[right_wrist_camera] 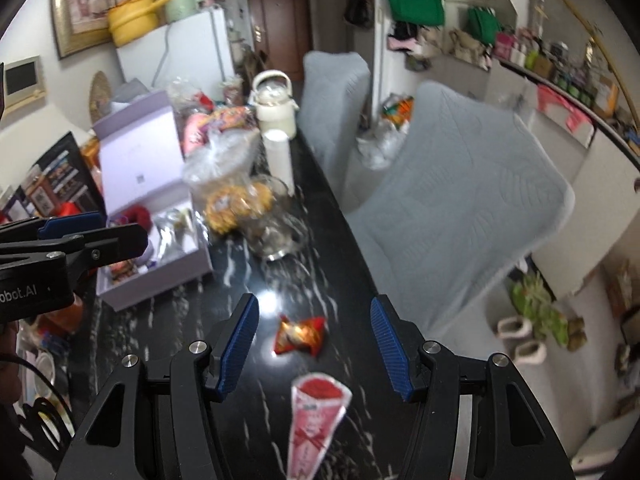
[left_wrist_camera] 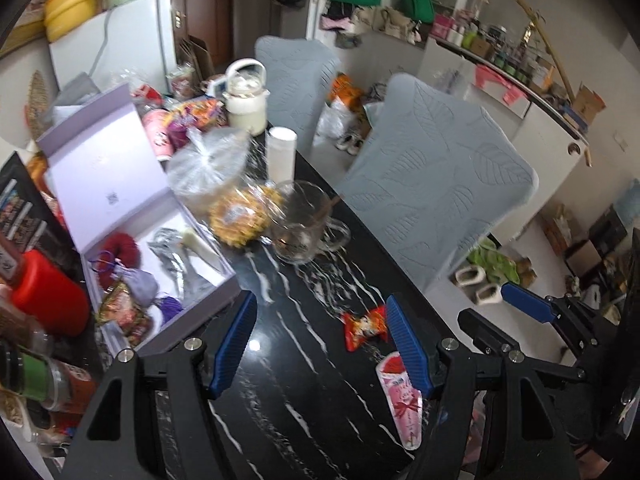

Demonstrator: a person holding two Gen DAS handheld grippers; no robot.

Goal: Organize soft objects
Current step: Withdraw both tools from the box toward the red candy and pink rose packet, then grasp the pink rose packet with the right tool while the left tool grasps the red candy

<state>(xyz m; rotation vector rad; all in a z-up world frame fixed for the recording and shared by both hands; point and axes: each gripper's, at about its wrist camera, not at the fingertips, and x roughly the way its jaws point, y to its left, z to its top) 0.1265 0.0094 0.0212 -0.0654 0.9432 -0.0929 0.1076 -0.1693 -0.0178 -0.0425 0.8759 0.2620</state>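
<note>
Candy in red wrapper lies on the black marble table, near the edge toward the chairs. Seen from the right wrist, it sits between the right gripper's blue pads, farther out than the tips; not touching either. Pink cone packet lies just beside it on the camera side, tip toward the camera. Right fingers wide apart, holding nothing.

Left gripper hovers over bare table, fingers also spread wide, nothing held. In its view the candy is just inside the right pad, and the cone packet is partly hidden behind that pad.

Lavender box, lid up, sits on the table's left side. Inside: red fluffy item, grey pouch, purple pouch, snack packet, silvery thing I can't identify.

Past the box: glass mug, wrapped yellow pack, white tumbler, kettle. Two grey-covered chairs along the table's right edge.
</note>
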